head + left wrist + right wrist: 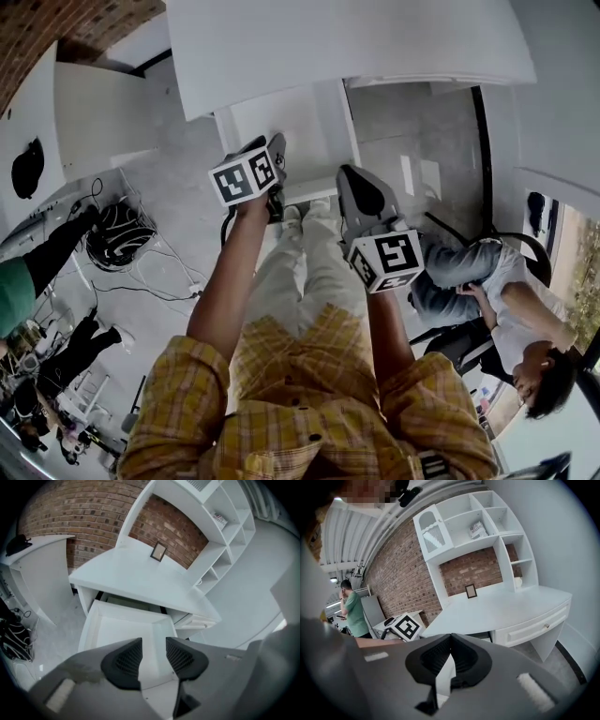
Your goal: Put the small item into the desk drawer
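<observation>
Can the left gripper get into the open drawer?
Probably yes. The drawer is pulled out from under the desktop. The left gripper hangs just over it with its jaws apart, and nothing shows in the way.

The shallow white rectangular desk drawer (125, 629) stands pulled well out, open, with its low side walls and flat white floor in plain sight. In the left gripper view it sits just below centre, projecting toward 6 o'clock from under the front edge of the white desk top (140, 573) — a dark gap marks its back end at 12 o'clock. In the head view the drawer (305, 131) lies at 12 o'clock from centre — level, square to the desk, its front edge turned toward 6 o'clock.
</observation>
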A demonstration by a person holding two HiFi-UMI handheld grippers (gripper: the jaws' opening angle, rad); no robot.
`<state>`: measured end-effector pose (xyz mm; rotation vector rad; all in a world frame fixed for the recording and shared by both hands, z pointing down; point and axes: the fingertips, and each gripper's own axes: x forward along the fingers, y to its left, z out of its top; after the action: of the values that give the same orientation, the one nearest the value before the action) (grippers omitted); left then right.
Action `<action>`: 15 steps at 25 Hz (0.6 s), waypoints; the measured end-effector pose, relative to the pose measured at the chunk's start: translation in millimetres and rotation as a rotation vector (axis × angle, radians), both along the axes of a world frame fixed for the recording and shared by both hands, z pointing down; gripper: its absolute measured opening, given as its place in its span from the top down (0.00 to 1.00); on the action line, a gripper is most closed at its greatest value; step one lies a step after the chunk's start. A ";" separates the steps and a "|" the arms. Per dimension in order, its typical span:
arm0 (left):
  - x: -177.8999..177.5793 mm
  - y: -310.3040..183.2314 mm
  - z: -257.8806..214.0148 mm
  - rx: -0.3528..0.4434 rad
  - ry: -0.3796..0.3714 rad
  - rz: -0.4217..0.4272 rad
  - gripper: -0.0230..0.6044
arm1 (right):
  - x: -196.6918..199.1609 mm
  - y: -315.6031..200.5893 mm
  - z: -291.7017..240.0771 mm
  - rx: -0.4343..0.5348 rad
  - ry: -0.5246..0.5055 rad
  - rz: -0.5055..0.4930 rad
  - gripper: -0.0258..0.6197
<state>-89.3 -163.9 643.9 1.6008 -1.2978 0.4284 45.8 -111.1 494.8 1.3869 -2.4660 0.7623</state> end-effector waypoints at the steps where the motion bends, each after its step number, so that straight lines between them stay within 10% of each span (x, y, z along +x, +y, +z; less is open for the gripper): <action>1: -0.7 2.3 -14.1 0.021 0.004 -0.005 0.71 | 1.8 -0.2 -7.7 0.009 -0.001 0.000 0.96; 15: 2.3 34.1 -209.0 0.431 -0.083 0.080 0.96 | 0.5 17.9 -123.7 0.141 -0.026 -0.014 0.96</action>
<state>-87.0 -129.8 434.8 2.0150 -1.4626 0.2766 46.3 -93.1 371.1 1.4133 -2.5914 0.6179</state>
